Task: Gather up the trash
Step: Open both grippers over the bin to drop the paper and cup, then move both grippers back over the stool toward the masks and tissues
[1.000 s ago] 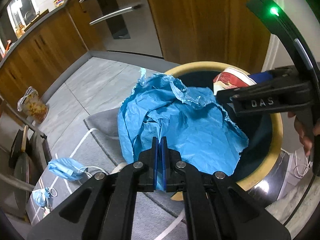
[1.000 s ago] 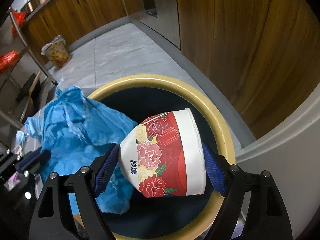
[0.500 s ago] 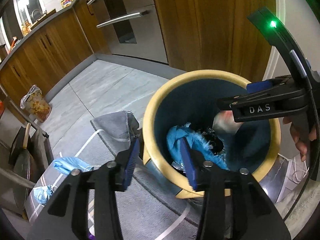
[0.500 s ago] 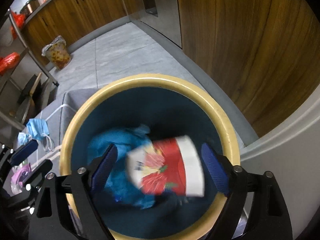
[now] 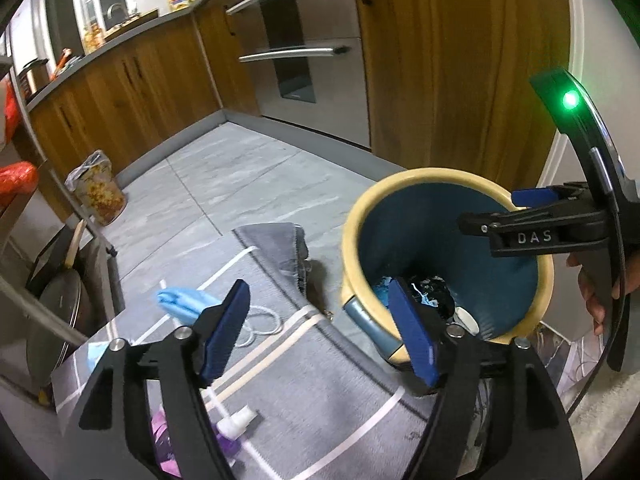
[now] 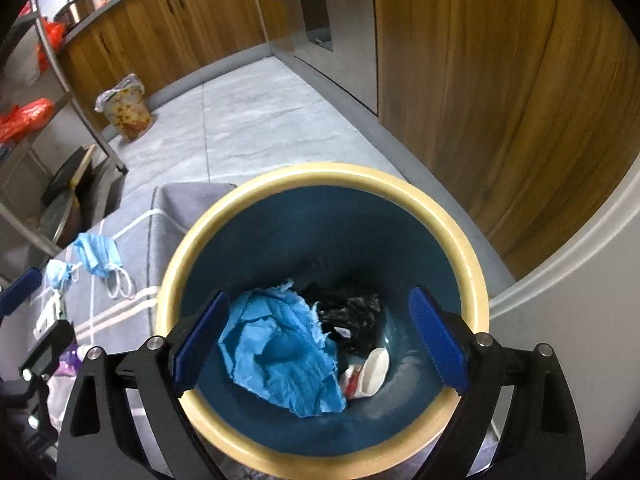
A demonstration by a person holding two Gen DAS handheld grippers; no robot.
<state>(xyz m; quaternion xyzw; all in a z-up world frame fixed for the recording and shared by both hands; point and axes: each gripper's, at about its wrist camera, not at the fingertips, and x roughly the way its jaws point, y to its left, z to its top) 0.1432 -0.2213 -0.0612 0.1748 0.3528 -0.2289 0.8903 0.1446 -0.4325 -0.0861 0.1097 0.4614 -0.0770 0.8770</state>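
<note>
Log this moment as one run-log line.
left tool: open, jaws just opened, empty | right tool: open, empty | blue paper, cup: in bin | face masks: on rug

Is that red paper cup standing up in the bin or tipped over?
Tipped: the cup lies on its side at the bin bottom, beside the blue paper.

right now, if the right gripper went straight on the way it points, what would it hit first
Probably the blue paper at the bottom of the bin. The right gripper is open and empty above the bin's mouth, though depth is hard to judge.
</note>
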